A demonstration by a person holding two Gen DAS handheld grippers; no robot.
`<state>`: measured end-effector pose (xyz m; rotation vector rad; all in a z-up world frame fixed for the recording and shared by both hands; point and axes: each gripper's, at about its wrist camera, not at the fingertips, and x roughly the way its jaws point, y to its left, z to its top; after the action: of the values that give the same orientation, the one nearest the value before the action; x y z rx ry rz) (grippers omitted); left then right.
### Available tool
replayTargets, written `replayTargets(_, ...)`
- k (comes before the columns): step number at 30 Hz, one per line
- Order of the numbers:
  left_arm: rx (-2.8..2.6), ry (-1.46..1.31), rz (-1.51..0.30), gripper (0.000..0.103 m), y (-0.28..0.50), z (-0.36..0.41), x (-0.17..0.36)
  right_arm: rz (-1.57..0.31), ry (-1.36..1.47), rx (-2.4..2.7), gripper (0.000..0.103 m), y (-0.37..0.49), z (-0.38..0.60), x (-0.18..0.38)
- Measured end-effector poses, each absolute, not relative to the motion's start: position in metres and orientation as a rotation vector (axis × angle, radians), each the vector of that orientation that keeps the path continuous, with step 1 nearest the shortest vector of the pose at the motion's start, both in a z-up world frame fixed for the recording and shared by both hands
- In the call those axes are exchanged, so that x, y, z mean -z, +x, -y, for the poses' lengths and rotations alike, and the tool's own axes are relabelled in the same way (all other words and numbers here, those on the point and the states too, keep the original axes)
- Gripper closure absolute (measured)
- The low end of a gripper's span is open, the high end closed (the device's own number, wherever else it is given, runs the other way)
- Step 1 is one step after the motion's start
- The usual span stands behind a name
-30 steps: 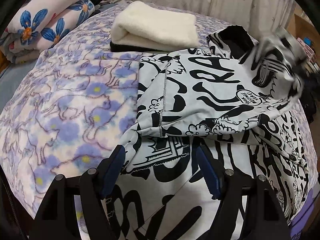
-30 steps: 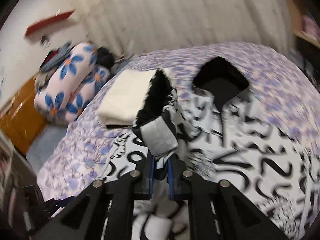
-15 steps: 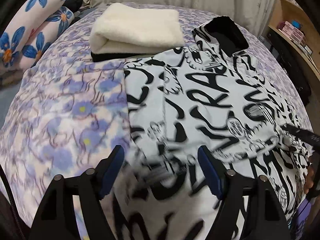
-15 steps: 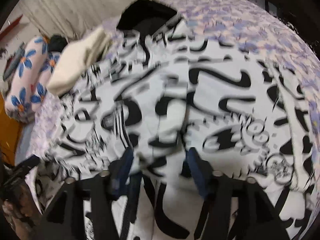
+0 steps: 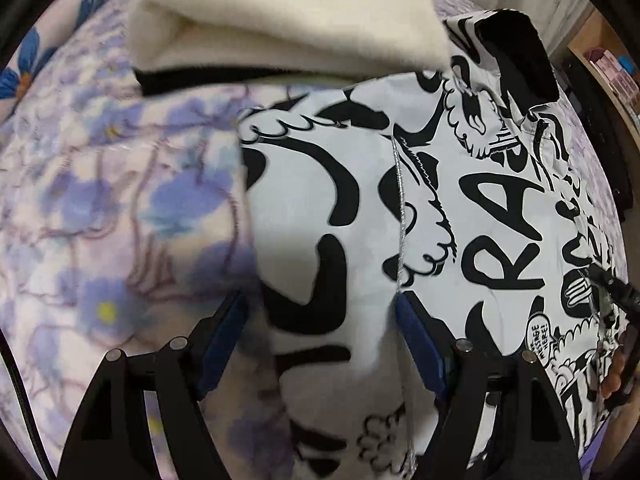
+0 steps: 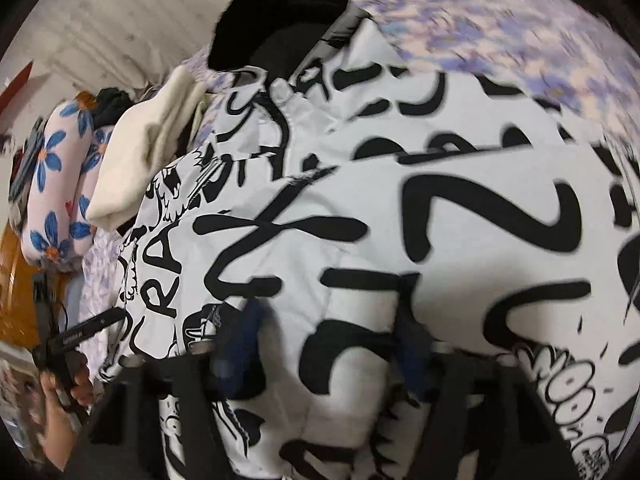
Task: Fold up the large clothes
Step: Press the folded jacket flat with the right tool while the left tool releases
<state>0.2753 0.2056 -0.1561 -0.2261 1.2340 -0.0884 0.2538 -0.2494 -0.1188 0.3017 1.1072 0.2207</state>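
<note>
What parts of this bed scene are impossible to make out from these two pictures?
- Right wrist view: the right claw is smeared by motion; its jaws are closing over the printed jacket, but contact is unclear.
- Left wrist view: the jacket's lower part is cut off by the bottom edge and hidden behind the left claw.
- Left wrist view: the cream folded blanket is blurred and cropped at the top.
- Both views: the flowered bedspread is blurred.
</note>
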Motion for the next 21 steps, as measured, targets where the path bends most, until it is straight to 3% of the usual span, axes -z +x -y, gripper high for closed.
replayTargets(1,0.085,-0.233,-1.219,0.034,0.278,-0.206,0.156,-1.101,0.277,-0.218,0.069,0.255,0.246,0.117)
replayTargets(2,0.104,-0.237,-1.203,0.059,0.279,-0.203,0.154,-1.085,0.242,-0.214,0.072,0.256,0.240,0.114)
replayTargets(5,0.074,-0.164,-1.167,0.085,0.278,-0.192,0.144,-1.029,0.192,-0.231,0.076,0.260,0.229,0.101)
replayTargets(7,0.053,-0.108,-1.126,0.090,0.274,-0.185,0.135,-0.969,0.172,-0.245,0.076,0.263,0.223,0.089)
replayTargets(11,0.042,-0.131,-1.090,0.091,0.276,-0.191,0.131,-0.887,0.139,-0.236,0.076,0.274,0.209,0.078)
replayTargets(15,0.067,-0.141,-1.105,0.087,0.282,-0.200,0.150,-1.049,0.099,-0.185,0.070,0.298,0.205,0.122)
replayTargets(18,0.052,-0.183,-1.104,0.071,0.280,-0.210,0.147,-1.054,0.144,-0.172,0.066,0.292,0.213,0.118)
replayTargets(20,-0.002,-0.158,-1.091,0.055,0.276,-0.212,0.137,-1.035,0.143,-0.151,0.061,0.284,0.217,0.106)
replayTargets(21,-0.031,-0.130,-1.074,0.055,0.274,-0.211,0.131,-1.018,0.130,-0.142,0.061,0.279,0.217,0.098)
